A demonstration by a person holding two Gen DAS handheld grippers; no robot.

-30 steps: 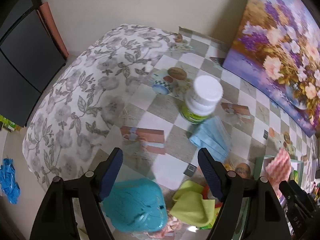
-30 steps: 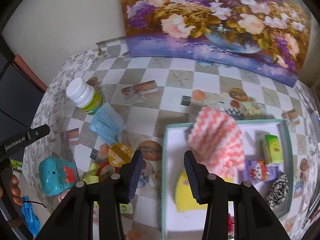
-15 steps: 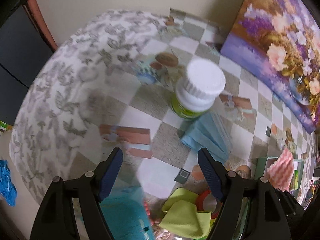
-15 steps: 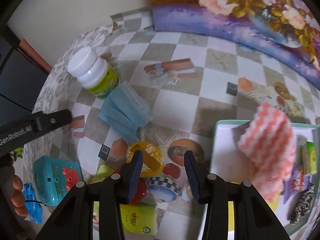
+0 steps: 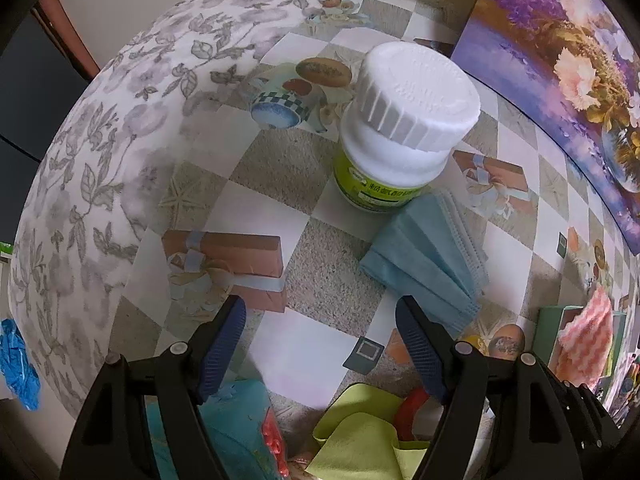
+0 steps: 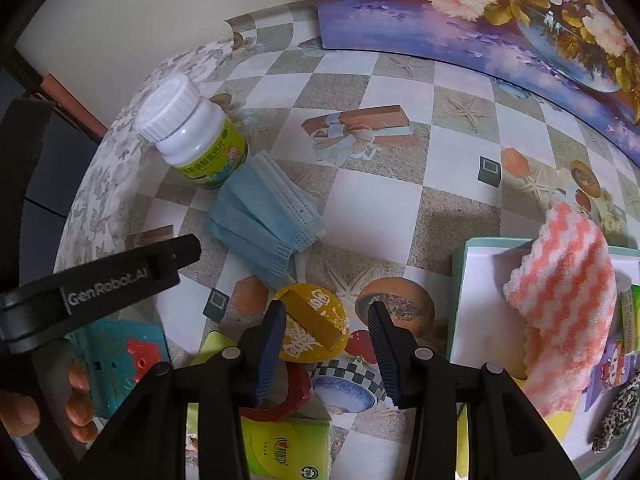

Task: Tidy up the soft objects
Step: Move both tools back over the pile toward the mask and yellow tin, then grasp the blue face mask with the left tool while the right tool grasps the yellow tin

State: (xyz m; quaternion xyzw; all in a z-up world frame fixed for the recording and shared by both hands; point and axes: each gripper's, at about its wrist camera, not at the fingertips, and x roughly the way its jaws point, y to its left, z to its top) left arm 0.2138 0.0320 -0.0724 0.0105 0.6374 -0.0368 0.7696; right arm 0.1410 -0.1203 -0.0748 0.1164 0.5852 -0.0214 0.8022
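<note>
A folded blue face mask (image 5: 424,264) (image 6: 264,220) lies on the checkered tablecloth against a white-capped green-label bottle (image 5: 400,128) (image 6: 192,136). My left gripper (image 5: 320,336) is open and empty, just short of the mask. My right gripper (image 6: 326,328) is open and empty, over a yellow round lid (image 6: 312,328). A pink-and-white knitted cloth (image 6: 560,304) hangs over the edge of a green-rimmed tray (image 6: 458,292). A lime-green cloth (image 5: 360,440) lies below the left gripper.
A teal toy box (image 6: 116,356) with a red part, a red ring (image 6: 288,392) and a green tissue pack (image 6: 280,452) lie near the front. The tray also holds small packets and a leopard-print item (image 6: 616,416). A flower painting (image 6: 500,12) leans at the back.
Both grippers have moved forward and left toward the bottle and the mask, which now look larger. Both stay open and empty.
</note>
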